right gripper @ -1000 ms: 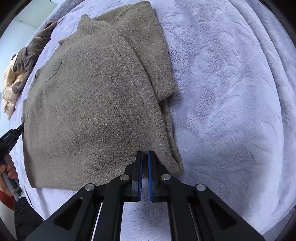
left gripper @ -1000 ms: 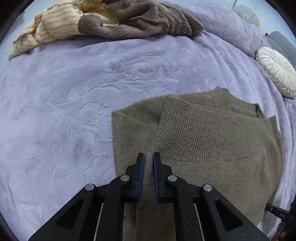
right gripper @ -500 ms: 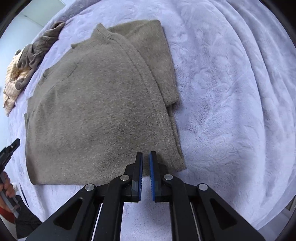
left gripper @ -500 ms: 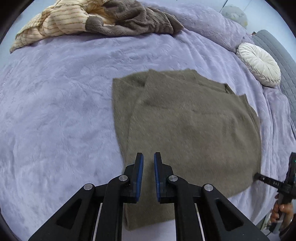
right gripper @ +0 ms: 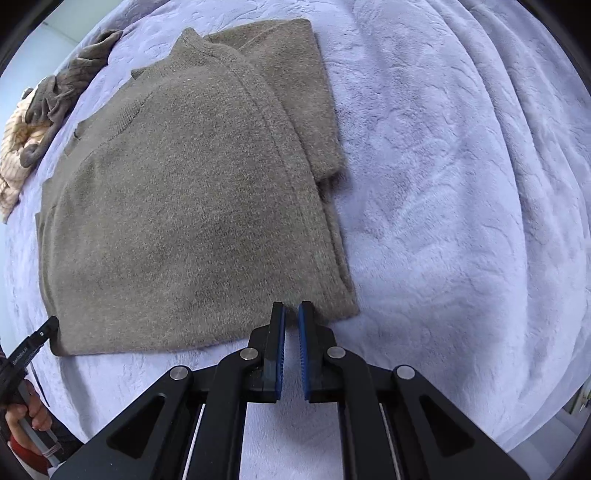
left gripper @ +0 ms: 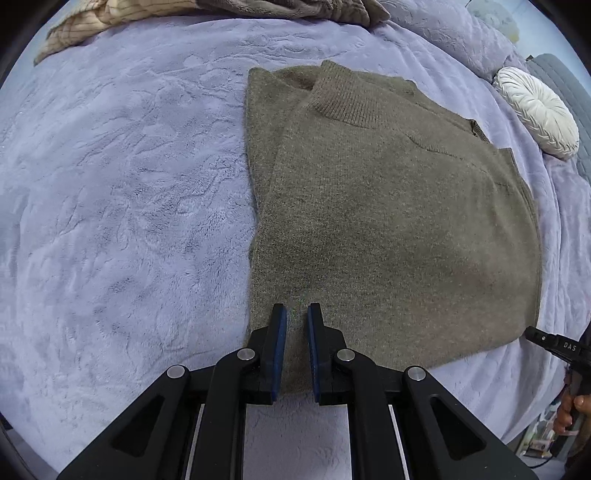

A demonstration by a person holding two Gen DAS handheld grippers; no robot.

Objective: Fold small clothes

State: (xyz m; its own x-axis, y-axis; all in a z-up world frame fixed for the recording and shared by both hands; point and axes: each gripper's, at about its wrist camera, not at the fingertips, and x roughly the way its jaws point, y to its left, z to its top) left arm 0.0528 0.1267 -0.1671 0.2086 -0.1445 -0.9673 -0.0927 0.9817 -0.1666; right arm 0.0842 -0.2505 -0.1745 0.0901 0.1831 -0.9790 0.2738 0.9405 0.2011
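Observation:
An olive-brown knit sweater (left gripper: 391, 206) lies flat on the lavender blanket, sleeves folded in, ribbed collar at the far end. It also shows in the right wrist view (right gripper: 192, 199). My left gripper (left gripper: 296, 314) hovers over the sweater's near left hem corner, its jaws a narrow gap apart with nothing between them. My right gripper (right gripper: 291, 312) hovers at the near right hem corner, its jaws also slightly apart and empty. The other gripper's tip shows at the edge of each view.
The lavender plush blanket (left gripper: 122, 206) covers the bed. A heap of beige striped and brown clothes (left gripper: 184, 7) lies at the far edge. A round white pleated cushion (left gripper: 535, 110) sits at the far right, beside a grey quilted surface.
Both grippers have pulled back from the sweater toward its near hem. The left gripper, over the collar area a second ago, now sits at the hem corner. Both jaws opened slightly.

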